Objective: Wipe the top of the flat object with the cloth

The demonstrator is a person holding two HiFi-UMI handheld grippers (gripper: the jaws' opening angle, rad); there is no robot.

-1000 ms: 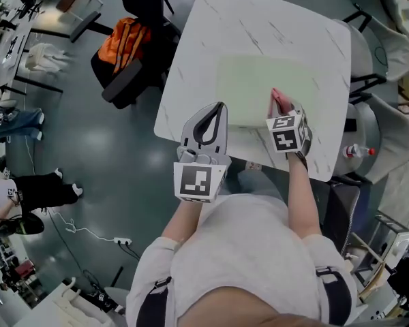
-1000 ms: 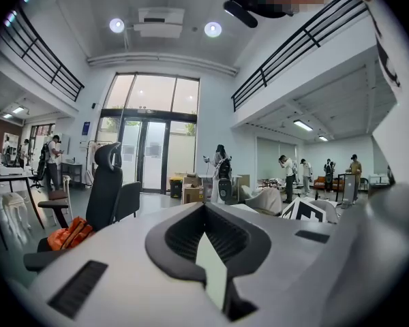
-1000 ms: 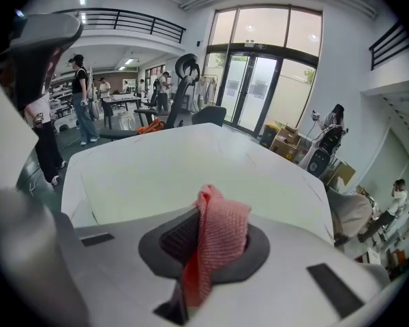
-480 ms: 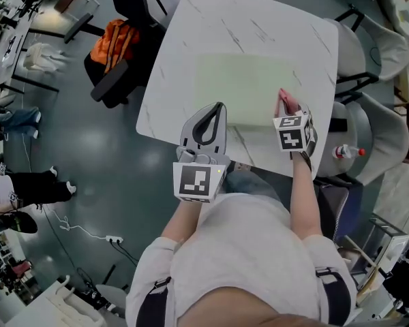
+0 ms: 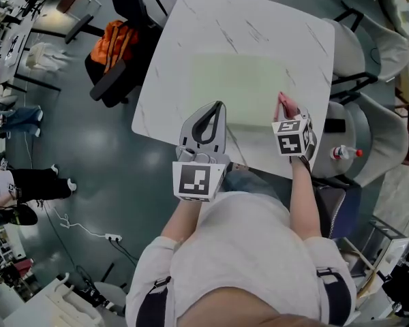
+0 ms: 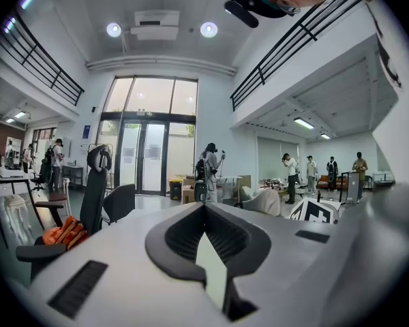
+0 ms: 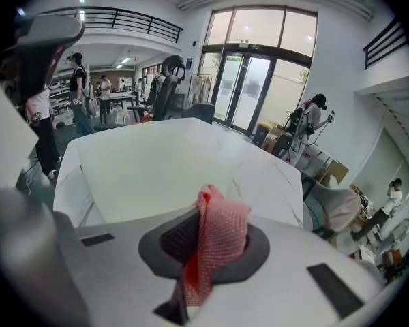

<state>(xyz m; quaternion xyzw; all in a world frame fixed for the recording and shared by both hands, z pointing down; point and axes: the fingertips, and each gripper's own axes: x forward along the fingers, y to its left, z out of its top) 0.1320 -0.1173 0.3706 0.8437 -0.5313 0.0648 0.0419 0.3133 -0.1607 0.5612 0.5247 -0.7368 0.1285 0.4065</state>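
Right gripper (image 5: 284, 109) clamps the pink cloth (image 5: 283, 101) at the lower-right edge of the pale green mat (image 5: 235, 87). The mat extends to the upper left, long axis across frame. Left gripper (image 5: 220, 107) is closed, empty, over the lower edge.

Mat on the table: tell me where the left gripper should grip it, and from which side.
Probably the near edge of the mat, by its left corner, coming in low from the person's side. It lies flat on the table, so only an edge gives the fingers a bite. The left gripper is shut and must open first.
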